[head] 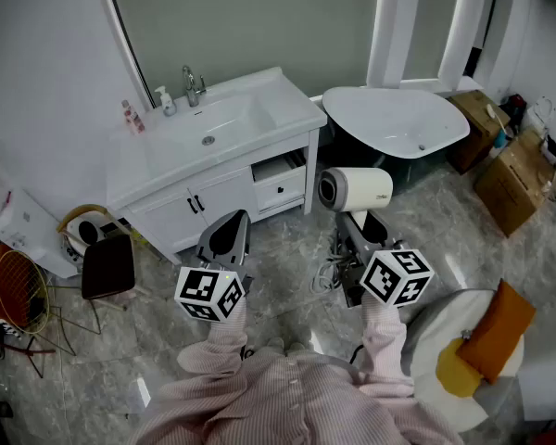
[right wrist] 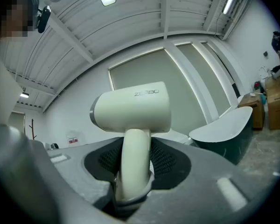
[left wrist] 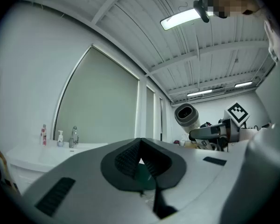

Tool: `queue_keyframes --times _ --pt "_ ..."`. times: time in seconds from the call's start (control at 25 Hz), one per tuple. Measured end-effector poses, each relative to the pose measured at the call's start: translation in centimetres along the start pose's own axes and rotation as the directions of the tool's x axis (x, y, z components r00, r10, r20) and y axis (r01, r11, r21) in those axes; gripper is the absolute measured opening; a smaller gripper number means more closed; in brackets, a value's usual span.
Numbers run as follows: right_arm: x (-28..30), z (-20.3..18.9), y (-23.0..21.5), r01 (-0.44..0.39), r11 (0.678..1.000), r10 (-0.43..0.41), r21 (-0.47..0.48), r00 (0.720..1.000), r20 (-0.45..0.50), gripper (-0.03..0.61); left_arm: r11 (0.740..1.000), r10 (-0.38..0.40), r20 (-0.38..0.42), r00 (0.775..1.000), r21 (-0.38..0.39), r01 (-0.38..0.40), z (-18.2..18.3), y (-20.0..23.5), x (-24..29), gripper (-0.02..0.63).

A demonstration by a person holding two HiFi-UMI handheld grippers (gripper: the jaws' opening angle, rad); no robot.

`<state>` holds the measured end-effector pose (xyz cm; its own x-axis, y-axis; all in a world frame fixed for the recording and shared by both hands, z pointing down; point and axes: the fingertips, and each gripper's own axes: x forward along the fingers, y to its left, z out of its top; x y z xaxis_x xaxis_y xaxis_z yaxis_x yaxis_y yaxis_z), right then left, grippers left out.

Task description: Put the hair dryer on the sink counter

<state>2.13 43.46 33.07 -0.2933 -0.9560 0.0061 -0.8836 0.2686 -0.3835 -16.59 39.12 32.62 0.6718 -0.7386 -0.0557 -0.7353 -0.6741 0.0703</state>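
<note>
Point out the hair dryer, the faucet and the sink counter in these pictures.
hair dryer (head: 361, 189): head view, on its barrel.
faucet (head: 193, 86): head view, on its upright body.
sink counter (head: 292, 109): head view, bare top right of the basin.

I look down on a grey marble floor (head: 287, 239). The white sink counter (head: 287, 109) stands against the pale wall (head: 46, 72) at the upper left of the frame, with a white bathtub (head: 398, 123) to its right and cardboard boxes (head: 514, 179) at far right. Overhead, a strip light (left wrist: 179, 18) glows on the ribbed ceiling (left wrist: 214, 59).

The hair dryer (head: 357, 188) is cream, sink counter (head: 292, 109) white.
</note>
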Motion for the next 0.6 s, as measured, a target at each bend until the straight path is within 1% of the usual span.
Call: queue_keyframes --times 0.32,0.6 --pt "-0.1 -0.4 -0.4 0.002 1.0 -0.002 0.002 1.0 0.002 0.161 1.0 -0.001 -0.011 1.0 0.003 0.001 -0.5 -0.5 -0.2 -0.003" --pt "1.1 -1.3 -1.3 0.001 1.0 0.0 0.027 1.0 -0.017 0.161 1.0 0.023 -0.02 1.0 -0.015 -0.024 -1.4 0.2 0.1 -0.003"
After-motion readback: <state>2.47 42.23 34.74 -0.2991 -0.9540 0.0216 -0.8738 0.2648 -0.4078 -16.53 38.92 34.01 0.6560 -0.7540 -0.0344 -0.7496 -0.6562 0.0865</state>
